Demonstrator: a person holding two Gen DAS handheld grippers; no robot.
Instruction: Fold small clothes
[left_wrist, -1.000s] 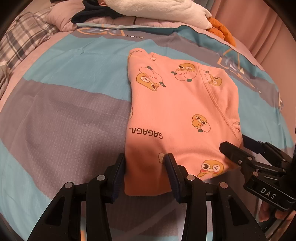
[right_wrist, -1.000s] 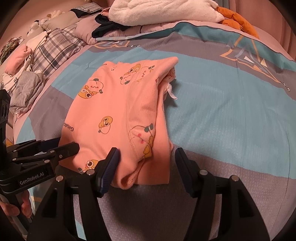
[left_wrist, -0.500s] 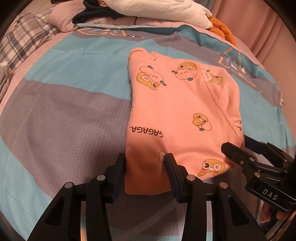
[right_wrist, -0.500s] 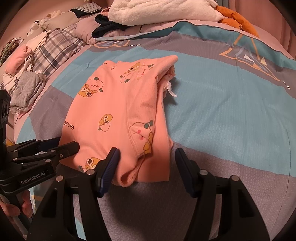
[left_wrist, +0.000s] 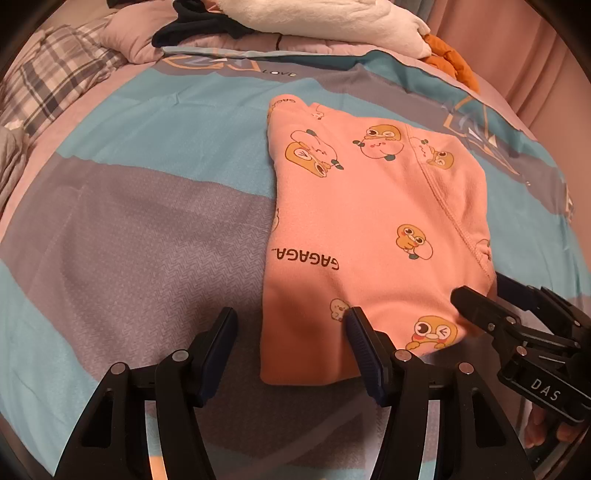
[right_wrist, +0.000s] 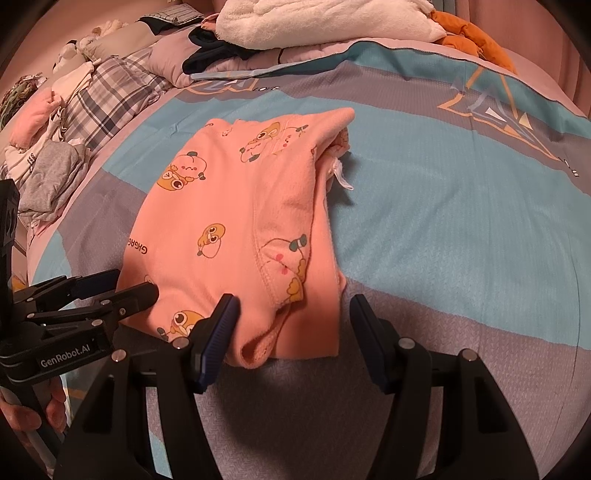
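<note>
- Left wrist view: left tongs (left_wrist: 290, 334) stay spread at the folded pink garment's (left_wrist: 369, 229) near-left corner on the bed (left_wrist: 129, 240); nothing has shifted.
- Right tongs (right_wrist: 293, 325) remain spread around the garment's near-right corner.

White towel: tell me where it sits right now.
The white towel lies at the far end of the bed, beyond the pink garment, with an orange item to its right in both views.

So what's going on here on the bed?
A person is folding a small pink garment with cartoon prints on a blue and grey bedspread. It lies folded into a rough rectangle. The left hand-held gripper and the right hand-held gripper are both open at its near edge, each straddling a near corner, neither clamped. Other clothes are piled alongside.
</note>
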